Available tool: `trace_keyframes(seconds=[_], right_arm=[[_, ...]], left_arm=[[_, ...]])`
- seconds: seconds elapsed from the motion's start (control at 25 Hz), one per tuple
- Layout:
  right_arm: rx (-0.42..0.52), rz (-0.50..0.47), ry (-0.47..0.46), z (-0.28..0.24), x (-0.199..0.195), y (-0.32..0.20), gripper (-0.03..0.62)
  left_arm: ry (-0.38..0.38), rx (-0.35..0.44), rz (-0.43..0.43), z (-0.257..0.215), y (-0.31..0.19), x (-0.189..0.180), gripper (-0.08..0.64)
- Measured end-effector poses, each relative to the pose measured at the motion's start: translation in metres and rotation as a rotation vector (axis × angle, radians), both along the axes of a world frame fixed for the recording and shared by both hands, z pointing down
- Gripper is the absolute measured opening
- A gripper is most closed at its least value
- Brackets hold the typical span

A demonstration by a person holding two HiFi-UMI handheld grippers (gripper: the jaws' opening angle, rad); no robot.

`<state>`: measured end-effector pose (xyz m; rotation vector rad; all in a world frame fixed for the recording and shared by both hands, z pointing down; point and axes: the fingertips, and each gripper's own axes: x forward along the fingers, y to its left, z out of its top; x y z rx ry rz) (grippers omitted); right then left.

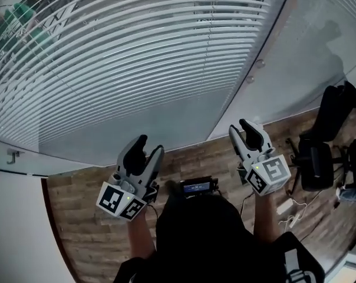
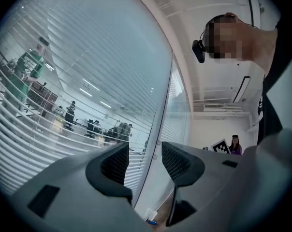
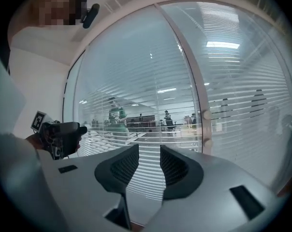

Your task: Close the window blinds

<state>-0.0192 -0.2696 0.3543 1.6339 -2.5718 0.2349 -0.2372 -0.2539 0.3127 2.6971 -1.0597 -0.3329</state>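
Note:
The window blinds [image 1: 125, 58] hang behind a glass wall, their white slats tilted so the office beyond shows through. Two small round knobs [image 1: 254, 71] sit on the frame between the glass panes, and they also show in the right gripper view as knobs [image 3: 207, 116]. My left gripper [image 1: 150, 149] is held low in front of the glass, open, with nothing between its fingers [image 2: 114, 163]. My right gripper [image 1: 241, 128] points toward the frame below the knobs, short of them. It is open and empty, as the right gripper [image 3: 149, 153] view confirms.
The floor [image 1: 78, 217] is wooden. A black chair and stand [image 1: 325, 140] are at the right, with a white power strip [image 1: 284, 207] and cables nearby. A small handle [image 1: 13, 155] is on the glass at the left. Another person [image 2: 234, 144] stands further back.

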Motion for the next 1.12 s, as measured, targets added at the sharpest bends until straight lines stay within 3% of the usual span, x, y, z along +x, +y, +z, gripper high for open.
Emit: trace_keyframes(seconds=[0.28, 0.52, 1.12], right_arm=[[-0.005, 0.088, 0.064, -0.006, -0.015, -0.011, 0.12], [-0.024, 0.105, 0.05, -0.006, -0.01, -0.027, 0.121], [0.029, 0.035, 0.012, -0.002, 0.051, -0.089, 0.12]], left_arm=[[0.048, -0.022, 0.065, 0.012, -0.022, -0.018, 0.21], [0.041, -0.045, 0.091, 0.014, -0.038, -0.009, 0.21], [-0.087, -0.034, -0.063, -0.003, -0.076, 0.034, 0.21]])
